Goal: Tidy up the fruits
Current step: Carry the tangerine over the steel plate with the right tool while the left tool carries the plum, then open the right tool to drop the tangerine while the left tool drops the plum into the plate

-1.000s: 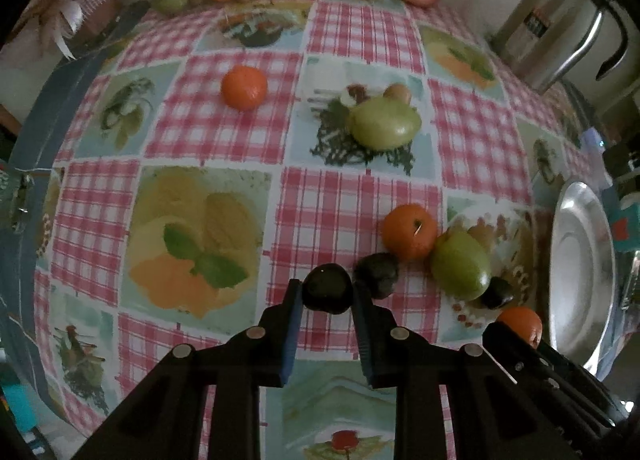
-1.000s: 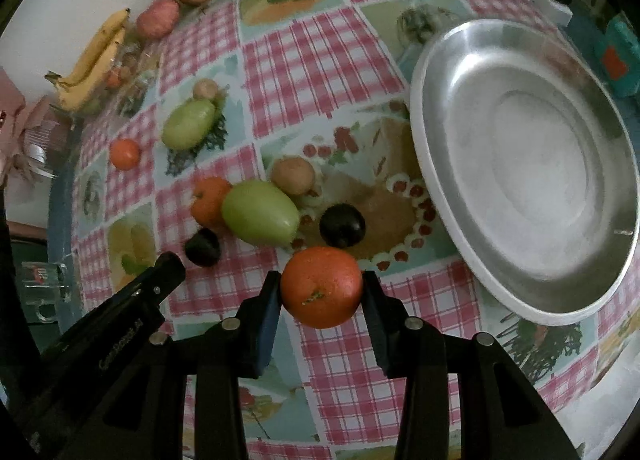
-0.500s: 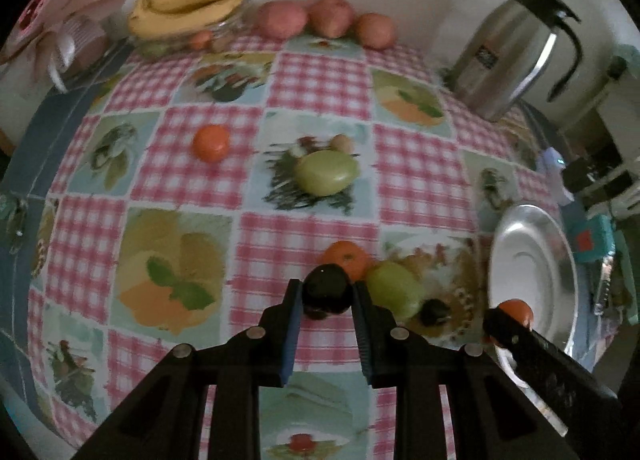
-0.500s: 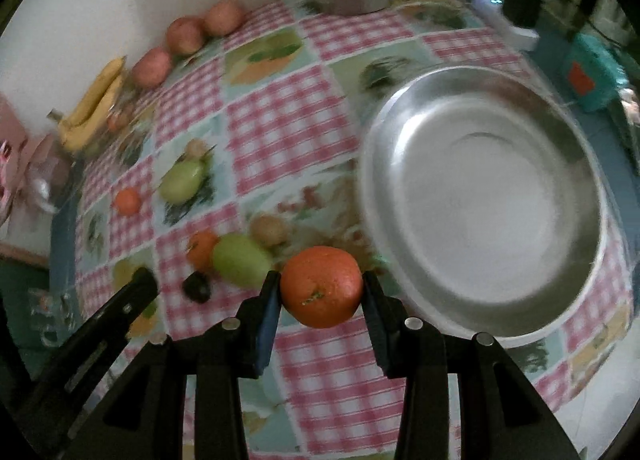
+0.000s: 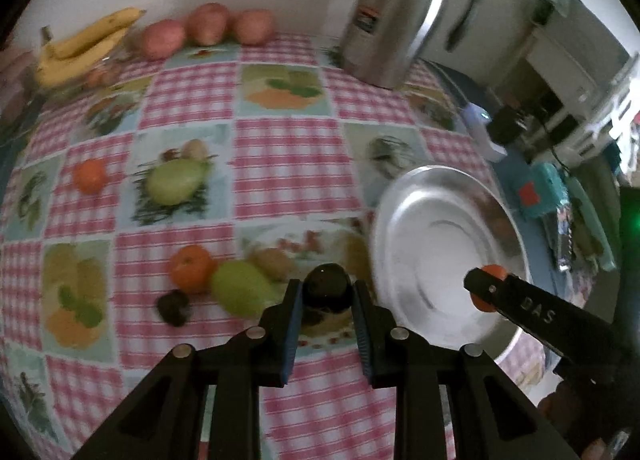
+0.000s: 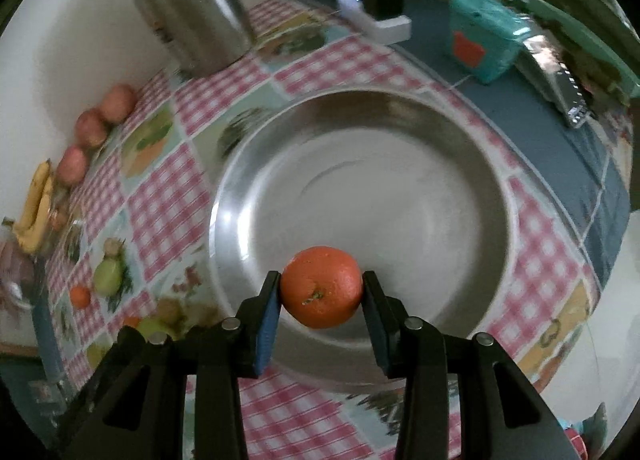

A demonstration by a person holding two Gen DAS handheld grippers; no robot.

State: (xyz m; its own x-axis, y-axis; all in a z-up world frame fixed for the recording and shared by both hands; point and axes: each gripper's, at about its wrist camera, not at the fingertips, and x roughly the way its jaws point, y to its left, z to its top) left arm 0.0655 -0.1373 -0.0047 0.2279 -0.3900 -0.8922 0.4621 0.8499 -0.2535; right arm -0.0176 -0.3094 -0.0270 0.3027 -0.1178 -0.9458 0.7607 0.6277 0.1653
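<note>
My left gripper [image 5: 326,296] is shut on a small dark round fruit [image 5: 326,287], held above the checked tablecloth just left of the steel plate [image 5: 404,196]. My right gripper [image 6: 320,292] is shut on an orange [image 6: 322,286], held over the near part of the steel plate [image 6: 488,164]. The left wrist view shows that right gripper [image 5: 486,292] from the side, over the plate. On the cloth lie an orange [image 5: 190,268], a green fruit [image 5: 240,292], a brown fruit [image 5: 274,262] and a dark fruit [image 5: 174,306]. Farther left are another green fruit [image 5: 174,182] and an orange [image 5: 90,176].
Bananas [image 5: 84,44] and three red apples [image 5: 208,26] line the wall at the back. A steel jug [image 5: 400,16] stands behind the plate. A teal box [image 6: 482,44], a white charger [image 6: 380,22] and other clutter sit beyond the plate on the blue cloth.
Both grippers have swung right with their fruits. The right one now hangs over the plate instead of the cloth; the left one has left the fruit cluster and neared the plate's edge.
</note>
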